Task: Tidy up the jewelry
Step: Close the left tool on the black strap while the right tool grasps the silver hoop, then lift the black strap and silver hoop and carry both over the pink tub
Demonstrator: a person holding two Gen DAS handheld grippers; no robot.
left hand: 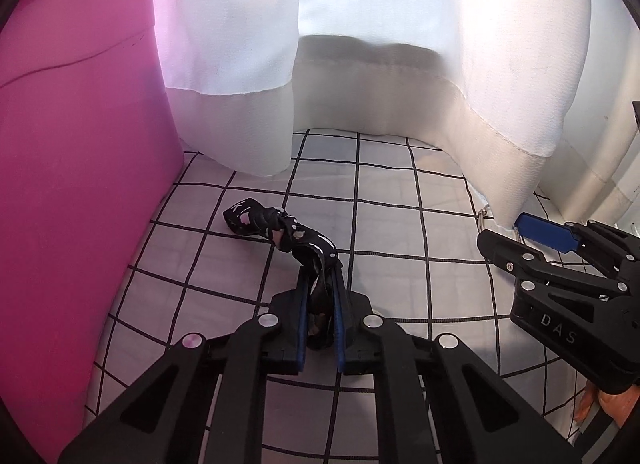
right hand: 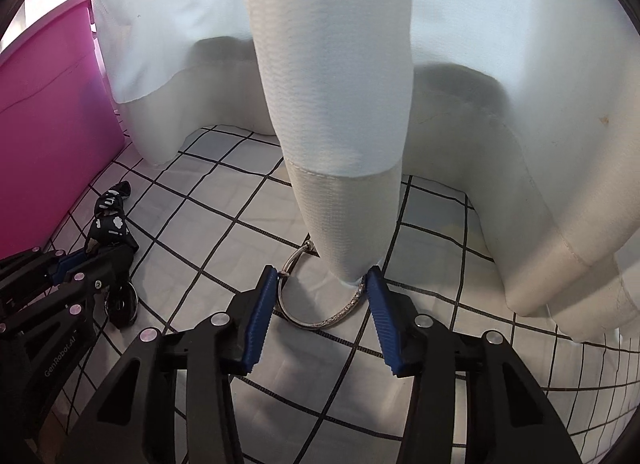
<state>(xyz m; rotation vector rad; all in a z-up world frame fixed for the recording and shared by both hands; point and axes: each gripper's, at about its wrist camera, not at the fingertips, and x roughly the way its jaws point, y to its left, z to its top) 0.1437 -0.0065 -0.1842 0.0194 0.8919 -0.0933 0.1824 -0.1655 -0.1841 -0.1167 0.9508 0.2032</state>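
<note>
Blue-padded fingers of the right gripper (right hand: pixel 322 276) stood spread wide on either side of a silver bangle (right hand: pixel 320 318) that lay flat on the checked cloth (right hand: pixel 440 264), its far arc tucked under the hem of a white curtain (right hand: pixel 344 104) hanging right down onto it. Off to the left, the left gripper (left hand: pixel 320 296) was clamped tight on a black patterned fabric band (left hand: pixel 280 224), whose free end trailed forward across the cloth toward a pink bin (left hand: pixel 80 184). That bin walled off the left side, and the curtain folds closed the back, leaving only open grid between the two grippers and in front of them.
</note>
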